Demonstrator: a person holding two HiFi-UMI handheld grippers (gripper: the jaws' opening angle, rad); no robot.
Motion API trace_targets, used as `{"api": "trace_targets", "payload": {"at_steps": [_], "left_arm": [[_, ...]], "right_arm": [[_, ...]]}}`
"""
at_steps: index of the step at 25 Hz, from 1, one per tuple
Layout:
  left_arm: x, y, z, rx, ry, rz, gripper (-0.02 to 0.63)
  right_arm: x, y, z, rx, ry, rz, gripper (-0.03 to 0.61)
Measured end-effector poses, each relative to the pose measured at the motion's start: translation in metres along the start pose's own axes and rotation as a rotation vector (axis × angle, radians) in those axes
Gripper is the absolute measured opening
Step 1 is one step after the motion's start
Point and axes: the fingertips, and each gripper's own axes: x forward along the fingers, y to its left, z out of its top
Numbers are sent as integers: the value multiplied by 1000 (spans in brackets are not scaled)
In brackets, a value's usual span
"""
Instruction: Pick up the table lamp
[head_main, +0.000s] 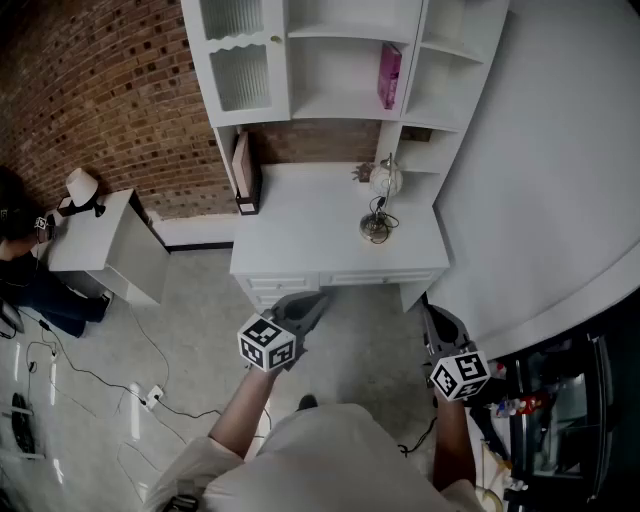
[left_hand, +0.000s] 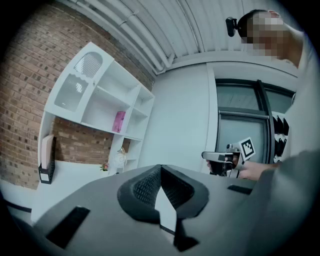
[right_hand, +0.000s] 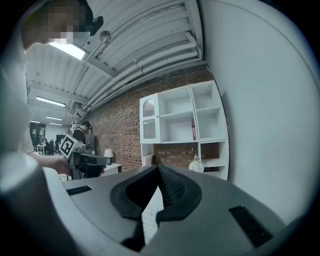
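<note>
The table lamp (head_main: 381, 200) has a round pale shade, a thin wire stem and a round base. It stands on the white desk (head_main: 300, 235) near its right end, under the hutch. It also shows small and far off in the left gripper view (left_hand: 118, 158) and the right gripper view (right_hand: 195, 163). My left gripper (head_main: 320, 298) hangs in front of the desk's drawer edge, jaws shut and empty. My right gripper (head_main: 431, 314) is off the desk's front right corner, also shut with nothing in it. Both point level toward the desk, well short of the lamp.
A pink book (head_main: 389, 75) stands on a hutch shelf, and a brown file holder (head_main: 243, 172) sits at the desk's left back. A small plant (head_main: 362, 173) is beside the lamp. A low white side table (head_main: 95, 240) with another lamp, a person (head_main: 20, 250) and floor cables (head_main: 100, 375) lie at left.
</note>
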Motion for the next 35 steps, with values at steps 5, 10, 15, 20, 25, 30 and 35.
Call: {"api": "trace_targets", "payload": {"at_steps": [5,10,15,20,25,30,35], "left_arm": [[3,-1,3,-6,-11,0,15],[7,-4,4,-8,-13,-3,15],[9,-7,1,-12,-10,-5,15],[8,-7,2,-30,-18,-9,15],[5,-3,-3,-46,-13,-4,35],[5,0,-6,-70,-8,-15,61],[4,1,-7,-87,-9,-39,80]], "right_arm": [[-1,2,3,-12,-4,20,11],[-2,1,4,-15,-7,25,11],[-3,-2,3,0,-11,16,11],[-3,1,2,-13,1,6,12],[-2,5,-1,-13,6,6,38],[-2,11,-2,-8,11,9,66],[-1,13,-4,1,19,-3,104]]}}
